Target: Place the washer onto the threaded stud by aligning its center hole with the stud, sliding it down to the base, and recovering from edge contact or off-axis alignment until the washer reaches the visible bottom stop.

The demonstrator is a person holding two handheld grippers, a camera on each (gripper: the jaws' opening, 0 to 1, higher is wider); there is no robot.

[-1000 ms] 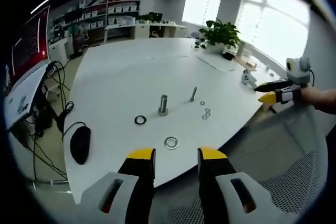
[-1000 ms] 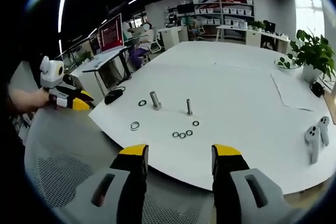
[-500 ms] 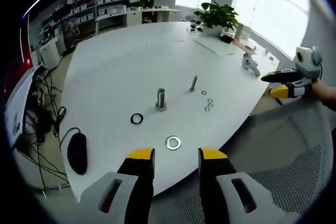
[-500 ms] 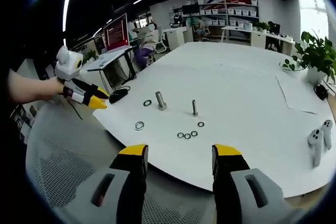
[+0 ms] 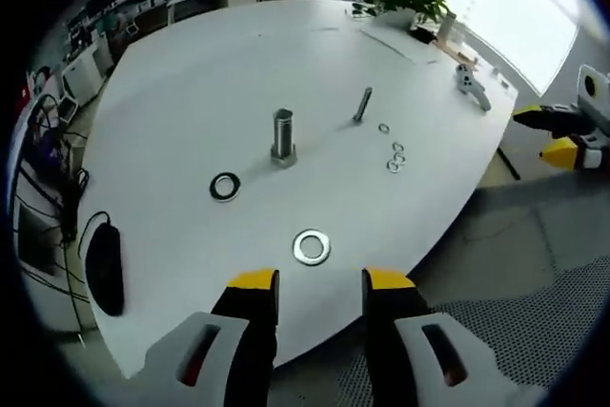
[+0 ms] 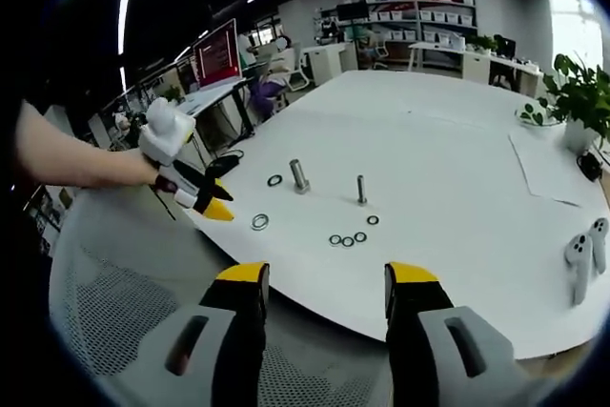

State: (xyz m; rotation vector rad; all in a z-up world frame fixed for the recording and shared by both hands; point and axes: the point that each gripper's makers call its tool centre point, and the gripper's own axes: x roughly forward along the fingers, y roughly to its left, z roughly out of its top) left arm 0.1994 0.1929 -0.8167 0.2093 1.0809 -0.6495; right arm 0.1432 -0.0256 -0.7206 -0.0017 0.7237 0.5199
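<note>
Plainly nothing is held yet. The left gripper (image 5: 319,283) hangs over the near edge of the desk (image 5: 191,92) with its fingers (image 5: 255,283) apart and empty, and the silver washer (image 5: 312,247) lies flat on the desk just beyond the fingertips, roughly centred between them. In the right gripper view that washer (image 6: 259,222) sits just beside the left gripper's yellow tips (image 6: 212,209). The right gripper (image 6: 324,278) waits off the desk edge, fingers (image 6: 410,278) wide, nothing in them.

Two upright posts stand further in: a thick stud (image 5: 282,136) on a hex base, with a black ring (image 5: 225,186) near it, and a thin stud (image 5: 363,105) with small washers (image 5: 395,157) scattered close by. I cannot tell for sure which stud the silver washer fits; its size suggests the thick one.

Risks, as I judge them:
- A thin flat washer on a smooth top is hard to pinch; fingers closing on its rim could skid it off the close desk edge.
- A tilted grip would bring the hole down off-axis, so the rim catches the stud top or threads and jams.
- Releasing early would leave it cocked above the base.
- Reaching past could knock the black ring or the small washers.
</note>
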